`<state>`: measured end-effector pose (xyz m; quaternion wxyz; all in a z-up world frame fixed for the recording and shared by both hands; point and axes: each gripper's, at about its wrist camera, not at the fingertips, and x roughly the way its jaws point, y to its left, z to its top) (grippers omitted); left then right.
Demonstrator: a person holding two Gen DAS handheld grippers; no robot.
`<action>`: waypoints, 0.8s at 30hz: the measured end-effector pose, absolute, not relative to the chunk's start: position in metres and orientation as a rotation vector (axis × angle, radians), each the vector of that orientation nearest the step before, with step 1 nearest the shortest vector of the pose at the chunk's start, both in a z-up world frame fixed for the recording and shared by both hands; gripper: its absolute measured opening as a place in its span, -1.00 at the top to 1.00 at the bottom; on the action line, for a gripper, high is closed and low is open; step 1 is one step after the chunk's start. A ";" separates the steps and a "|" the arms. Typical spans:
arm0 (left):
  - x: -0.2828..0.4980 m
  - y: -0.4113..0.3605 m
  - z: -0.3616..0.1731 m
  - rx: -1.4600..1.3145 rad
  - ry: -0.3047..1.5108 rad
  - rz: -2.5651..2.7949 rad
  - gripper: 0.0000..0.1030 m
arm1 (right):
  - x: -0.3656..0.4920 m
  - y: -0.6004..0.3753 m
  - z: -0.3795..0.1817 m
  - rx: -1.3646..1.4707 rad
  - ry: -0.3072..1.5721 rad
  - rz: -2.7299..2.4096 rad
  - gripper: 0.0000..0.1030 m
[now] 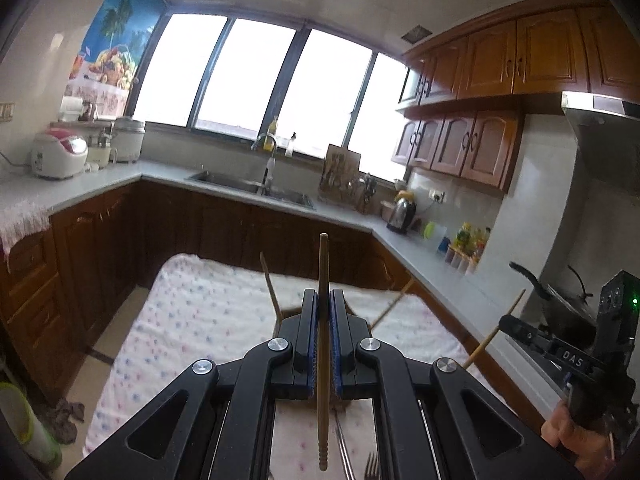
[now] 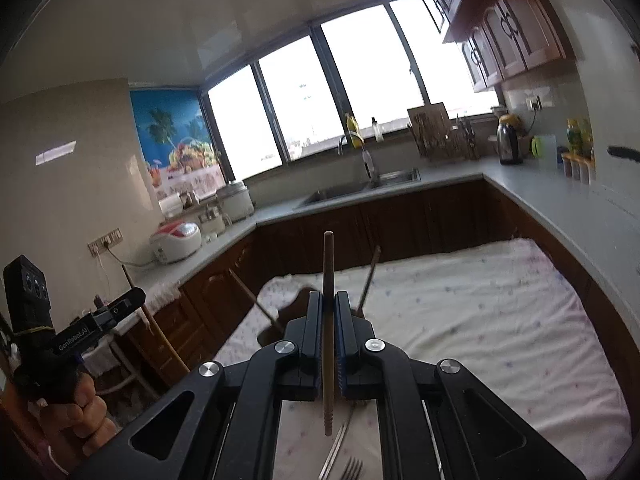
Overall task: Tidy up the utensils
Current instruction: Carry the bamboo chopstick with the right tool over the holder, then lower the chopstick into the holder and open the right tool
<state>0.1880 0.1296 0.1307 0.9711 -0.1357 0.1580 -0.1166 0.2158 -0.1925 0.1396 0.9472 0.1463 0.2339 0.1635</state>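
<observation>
A fork (image 1: 372, 466) lies on the cloth (image 1: 192, 312) below. Left gripper (image 1: 324, 300) is clamped on a chopstick (image 1: 323, 264) standing upright between its pads; right gripper (image 2: 329, 300) pinches another chopstick (image 2: 328, 264) likewise. Counter (image 1: 100, 182) and sink (image 1: 224, 179) lie beyond.

Matt wooden chopstick (image 1: 323, 264), shiny metal fork (image 2: 352, 467), soft dotted cloth (image 1: 208, 304).

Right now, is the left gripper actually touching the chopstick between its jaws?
Touching. The left wrist view shows the left gripper with its blue pads closed against both sides of the wooden chopstick, holding it upright above the table.
</observation>
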 end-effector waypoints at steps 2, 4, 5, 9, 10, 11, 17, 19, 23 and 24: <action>0.196 0.129 0.134 -0.272 0.295 -0.234 0.93 | 0.225 -0.191 0.147 0.303 0.449 0.336 0.89; 0.206 0.129 0.138 -0.269 0.270 -0.232 0.93 | 0.235 -0.189 0.154 0.299 0.424 0.337 0.89; 0.210 0.128 0.140 -0.272 0.254 -0.234 0.93 | 0.239 -0.189 0.156 0.299 0.415 0.338 0.89; 0.232 0.129 0.141 -0.281 0.209 -0.218 0.93 | 0.260 -0.186 0.163 0.297 0.382 0.336 0.89; 0.239 0.129 0.141 -0.287 0.198 -0.211 0.93 | 0.267 -0.185 0.164 0.295 0.376 0.336 0.89; 0.245 0.130 0.139 -0.288 0.190 -0.205 0.93 | 0.272 -0.184 0.164 0.294 0.370 0.335 0.89; 0.282 0.123 0.114 -0.324 0.158 -0.151 0.93 | 0.295 -0.180 0.150 0.277 0.363 0.320 0.89; 0.288 0.118 0.100 -0.328 0.168 -0.134 0.93 | 0.300 -0.180 0.142 0.277 0.368 0.314 0.89; 0.311 0.107 0.063 -0.349 0.210 -0.106 0.93 | 0.310 -0.178 0.117 0.293 0.405 0.304 0.89; 0.316 0.103 0.055 -0.352 0.223 -0.105 0.93 | 0.311 -0.178 0.113 0.296 0.412 0.303 0.89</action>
